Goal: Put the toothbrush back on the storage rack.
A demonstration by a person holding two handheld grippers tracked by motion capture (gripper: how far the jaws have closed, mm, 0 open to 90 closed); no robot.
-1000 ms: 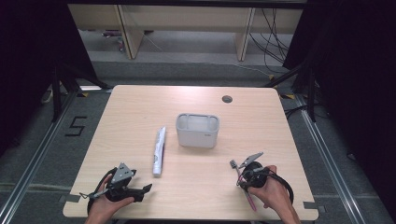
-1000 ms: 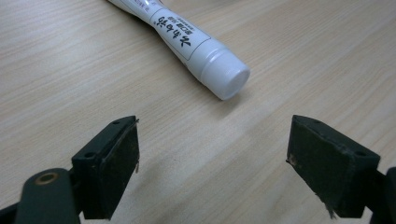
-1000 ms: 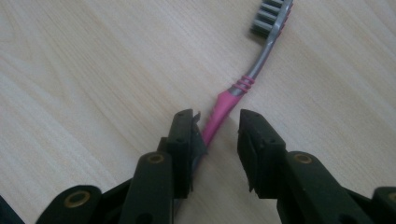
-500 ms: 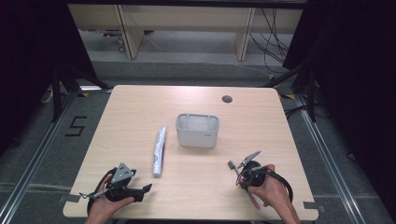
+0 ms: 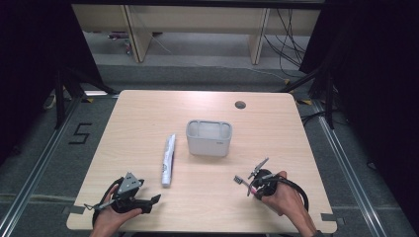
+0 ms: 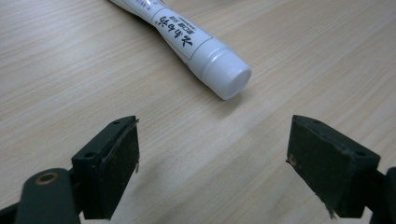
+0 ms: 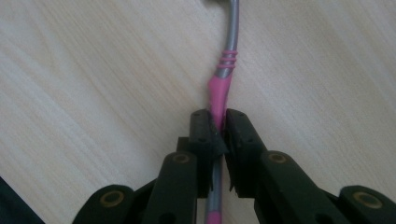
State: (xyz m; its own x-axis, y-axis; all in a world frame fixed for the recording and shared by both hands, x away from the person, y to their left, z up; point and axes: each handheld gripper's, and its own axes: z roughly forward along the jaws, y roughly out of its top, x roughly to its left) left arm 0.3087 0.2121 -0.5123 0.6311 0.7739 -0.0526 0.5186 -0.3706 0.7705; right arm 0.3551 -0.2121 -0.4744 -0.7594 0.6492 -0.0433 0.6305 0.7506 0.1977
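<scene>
A pink and grey toothbrush (image 7: pixel 223 79) lies on the wooden table (image 5: pixel 276 133) at the front right. My right gripper (image 7: pixel 218 122) is shut on its handle, and the jaws have just been closing on it. From above, the right gripper (image 5: pixel 254 185) sits low, with the brush head (image 5: pixel 239 179) sticking out to its left. A white toothpaste tube (image 5: pixel 168 159) lies left of centre, its cap towards me. My left gripper (image 5: pixel 150 201) rests near the front left edge. Its jaws are open and hold nothing (image 6: pixel 215 154), just short of the tube's cap (image 6: pixel 229 77).
A grey rectangular cup (image 5: pixel 209 137) stands upright in the middle of the table, right of the tube. A round cable hole (image 5: pixel 240 104) sits near the far edge. Bare wood lies between the two grippers.
The right hand has shifted very slightly with the toothbrush. The left gripper, the tube and the cup have stayed where they were.
</scene>
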